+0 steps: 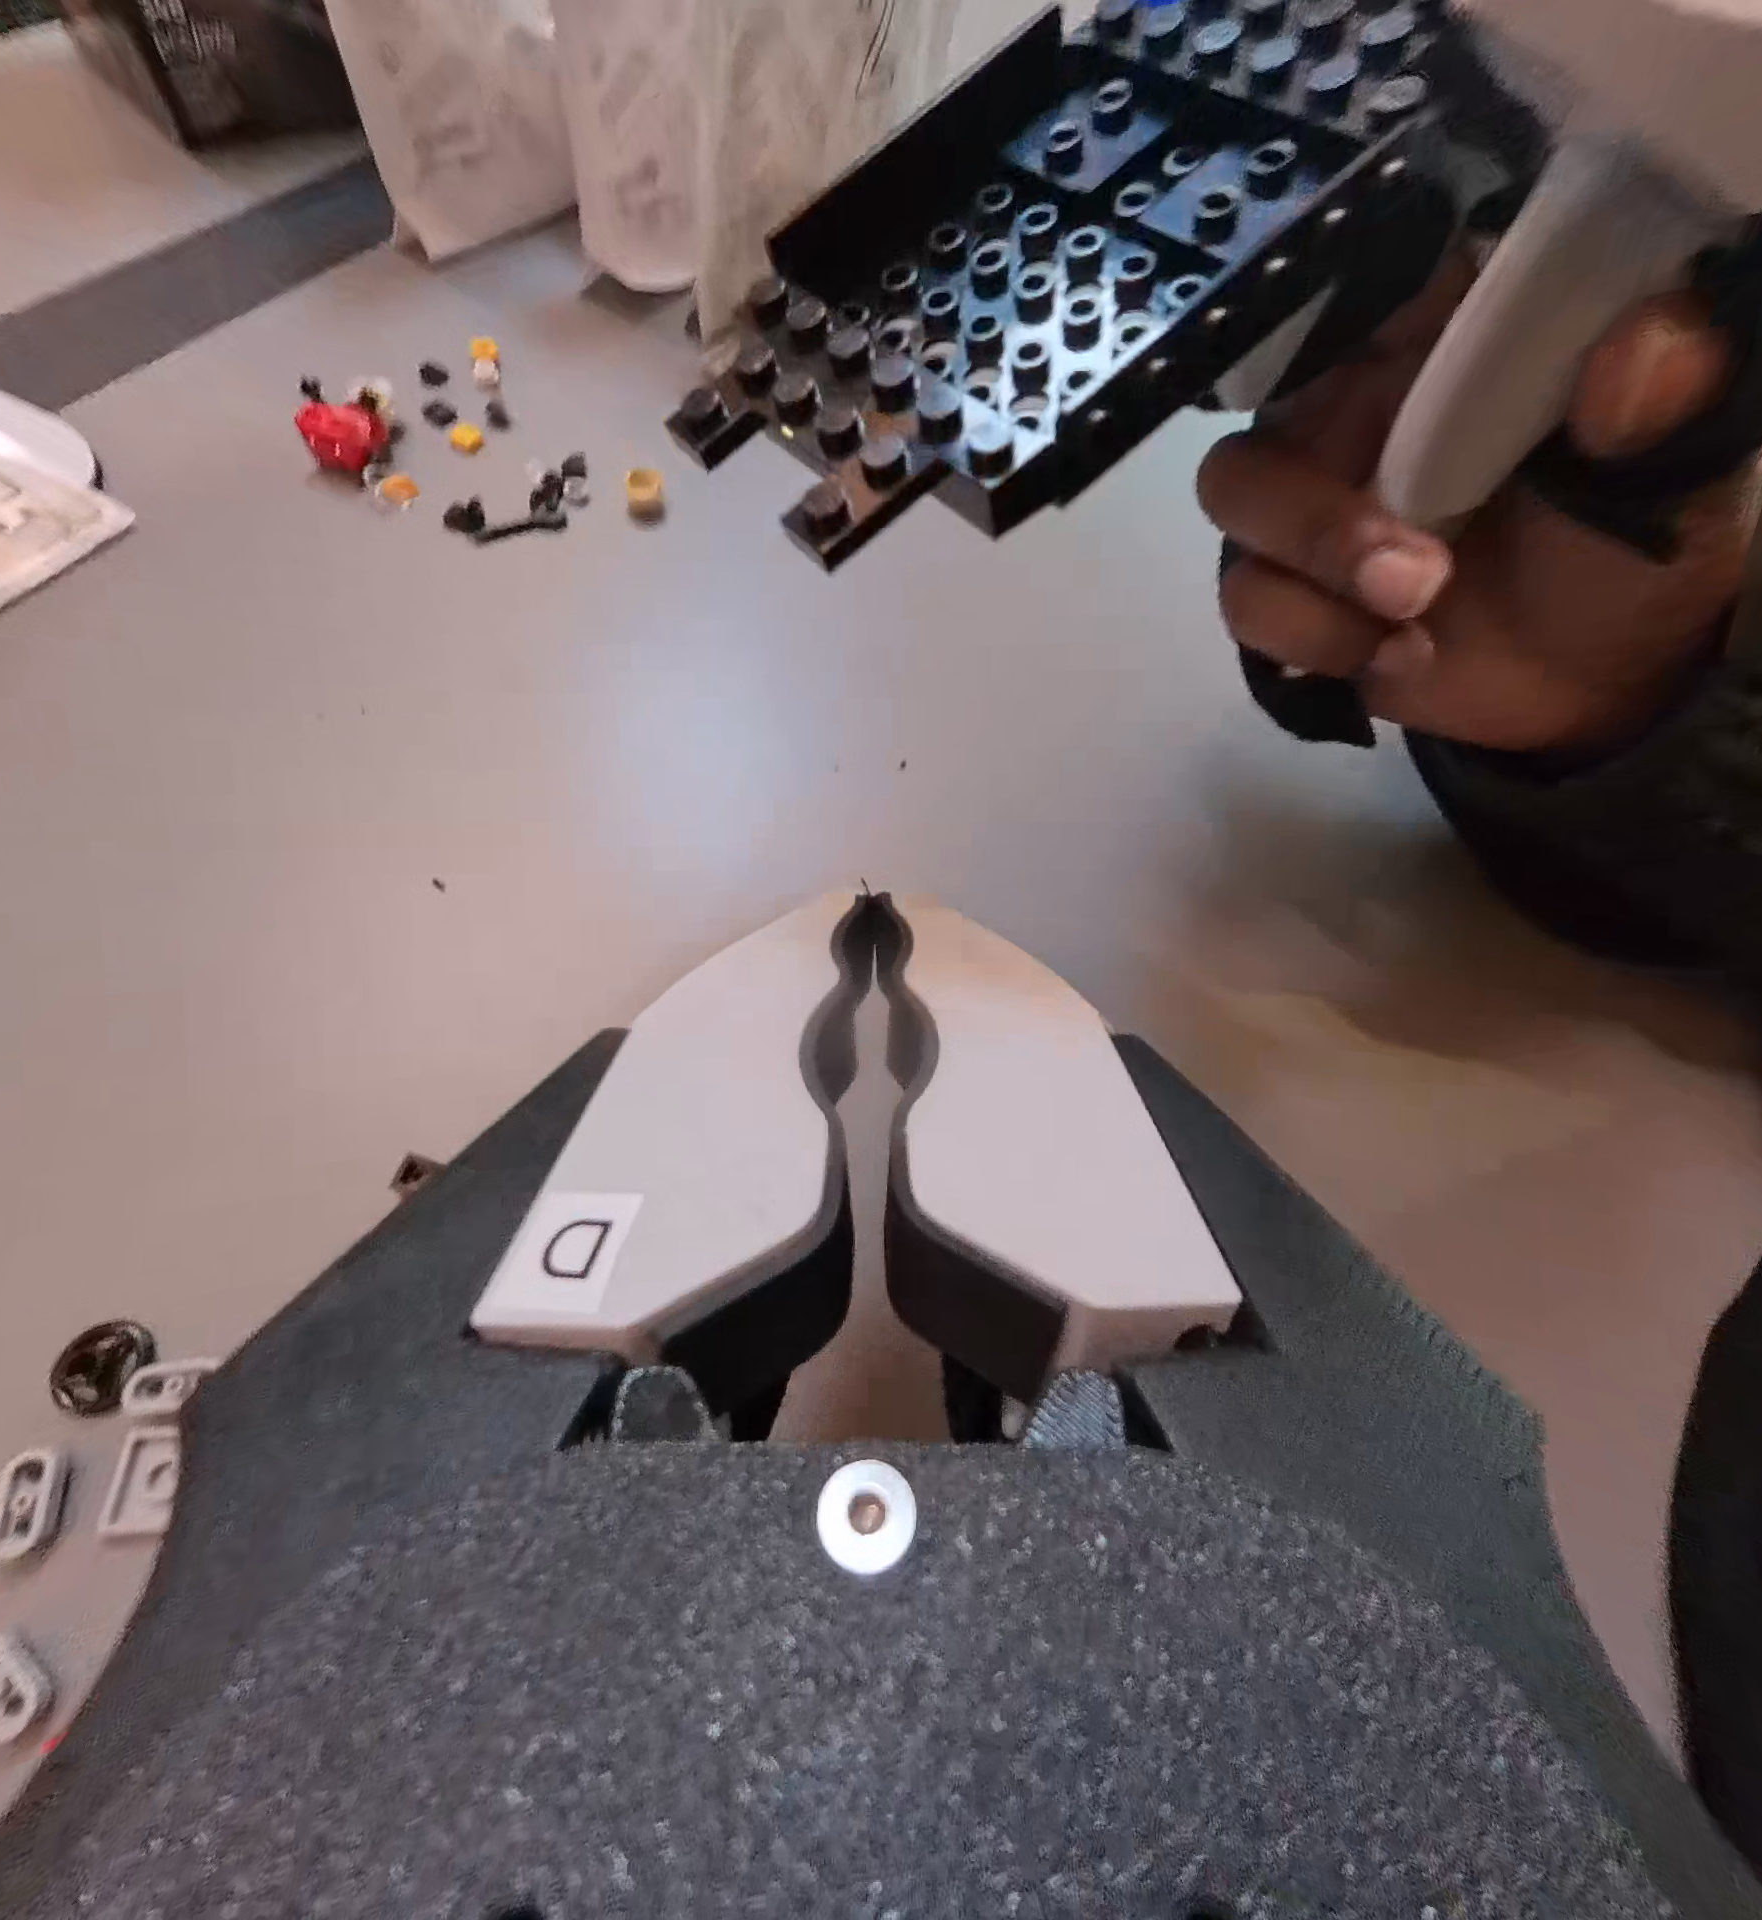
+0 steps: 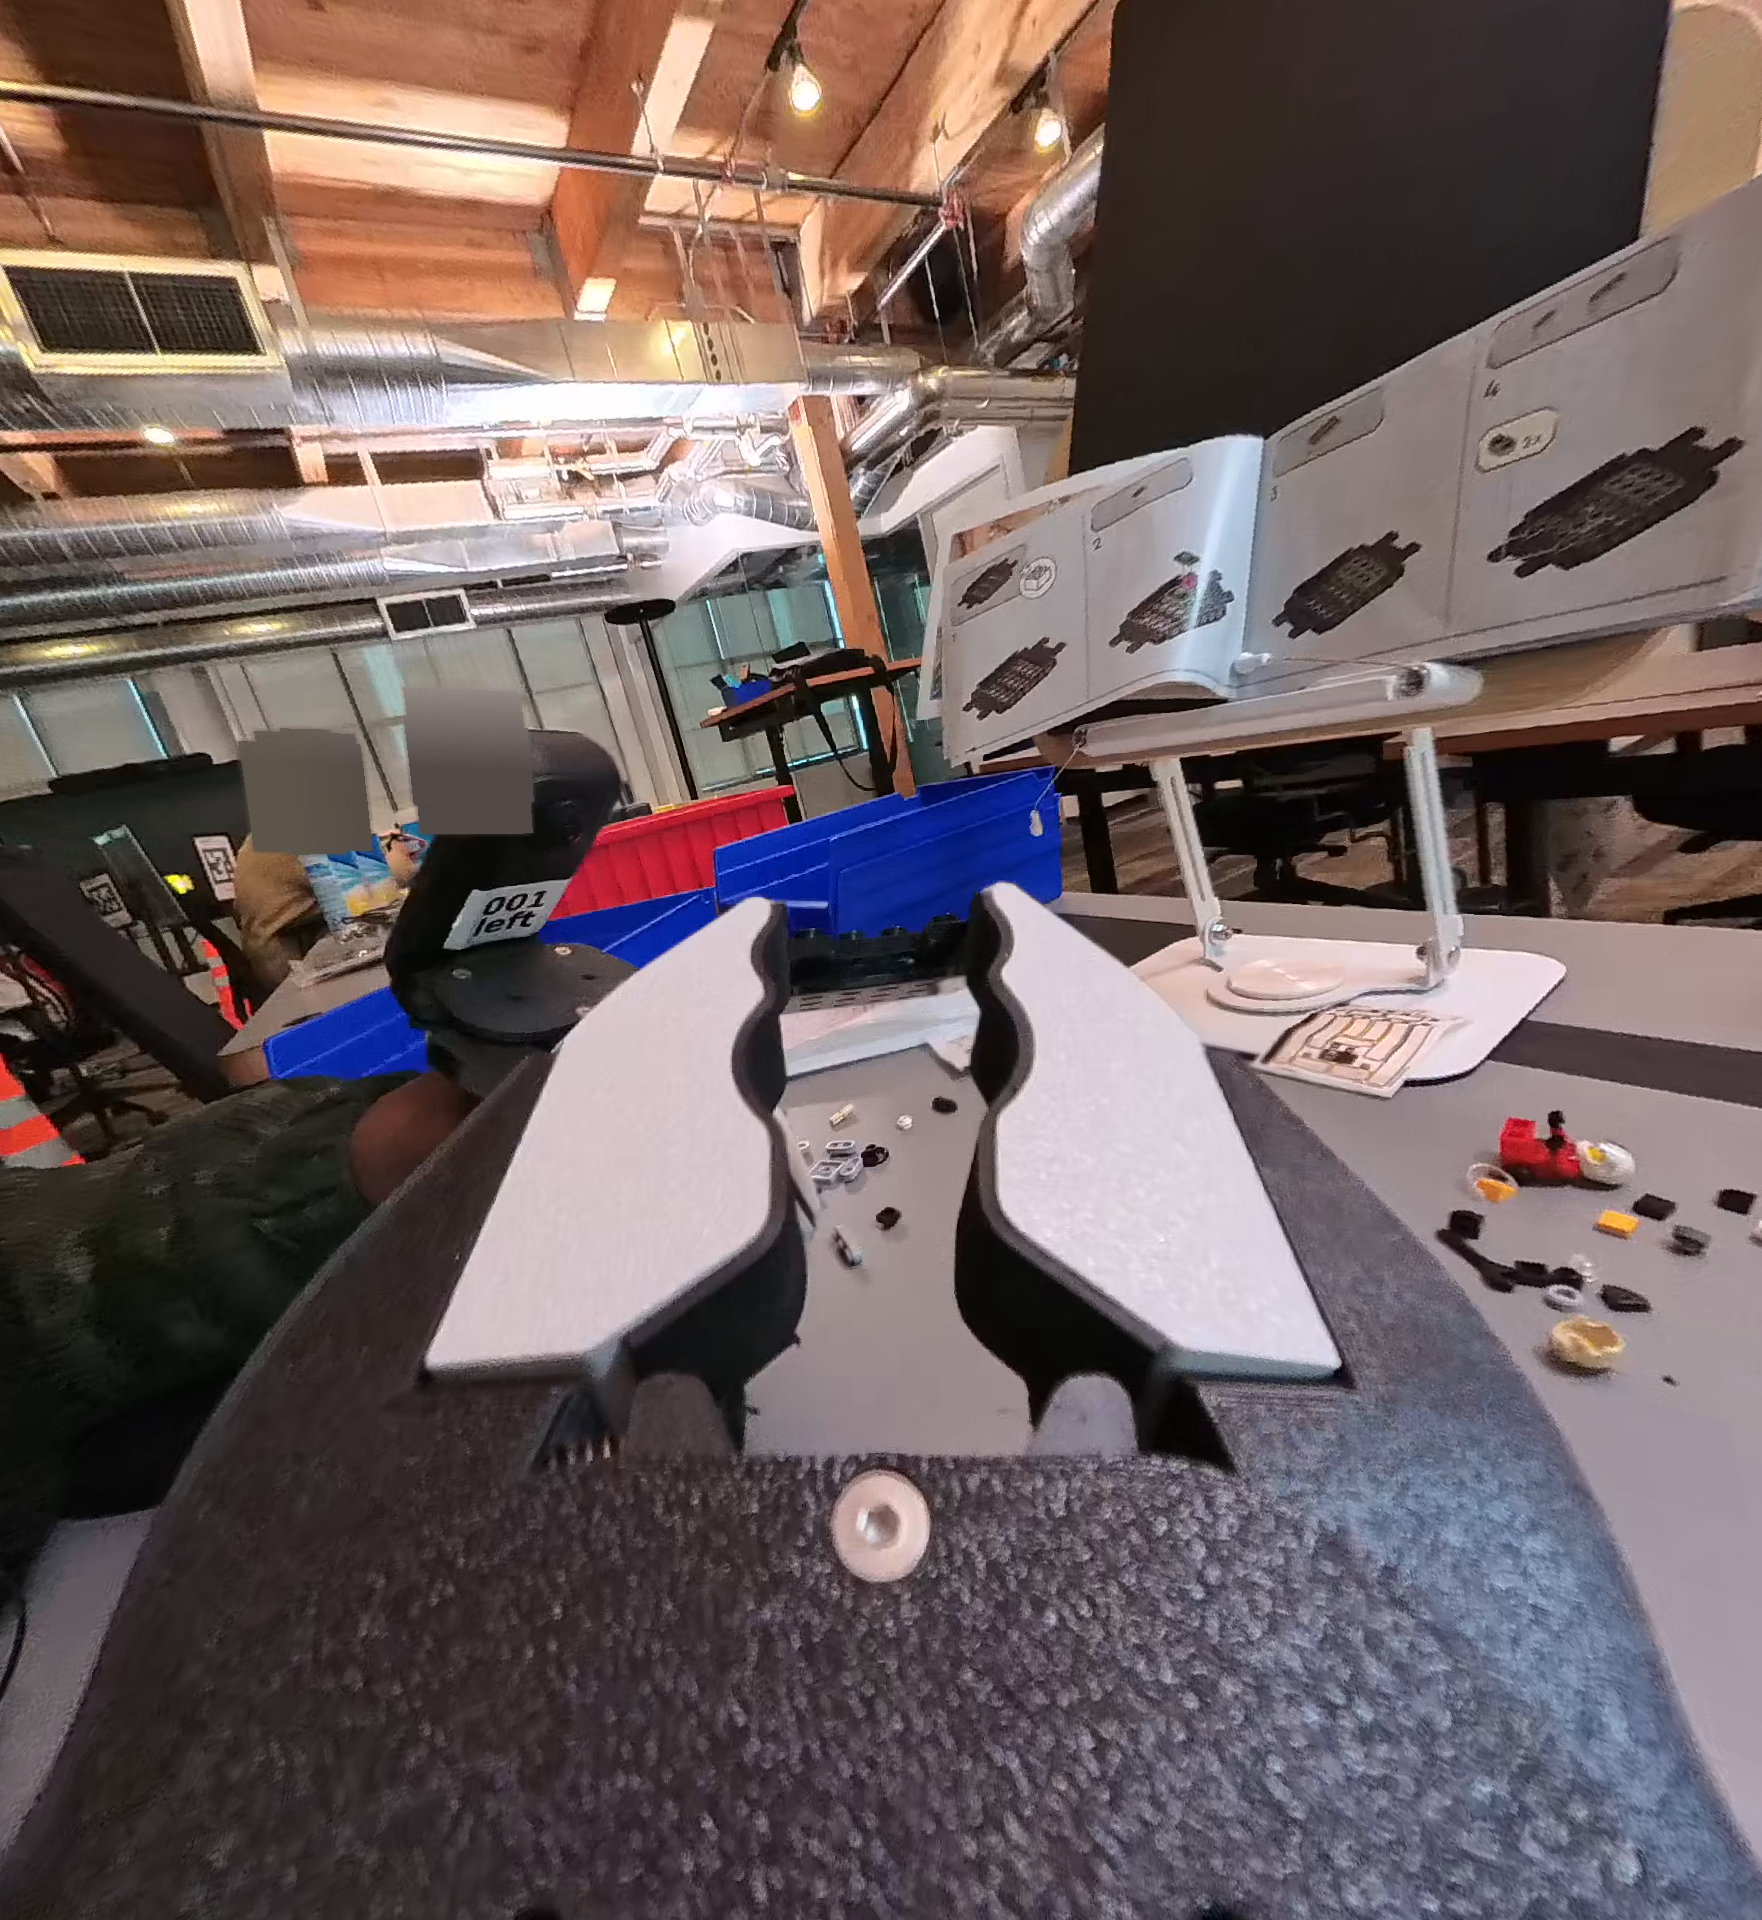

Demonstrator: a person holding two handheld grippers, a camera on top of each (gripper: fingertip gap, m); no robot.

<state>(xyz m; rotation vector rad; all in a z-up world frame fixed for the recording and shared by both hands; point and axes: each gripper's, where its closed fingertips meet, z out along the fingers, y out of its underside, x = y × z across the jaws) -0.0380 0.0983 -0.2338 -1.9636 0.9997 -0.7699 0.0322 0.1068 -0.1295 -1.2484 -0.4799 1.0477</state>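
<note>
my right gripper (image 2: 877, 961) clamps the black studded brick chassis (image 1: 1043, 312) at twelve o'clock, stiff, light, best pinched by its long sides; my left gripper (image 1: 872, 914) is closed, empty.

I see a black studded brick chassis (image 1: 1043, 312) clamped crosswise between the fingertips of my right gripper (image 2: 877, 961), both pads pressed on its sides. It hangs above the grey table (image 1: 544, 748), tilted, studs facing my left camera, with narrow plates jutting from its near end. My left gripper (image 1: 872, 920) sits low over the bare table, its tips closed together on nothing, well apart from the chassis.
</note>
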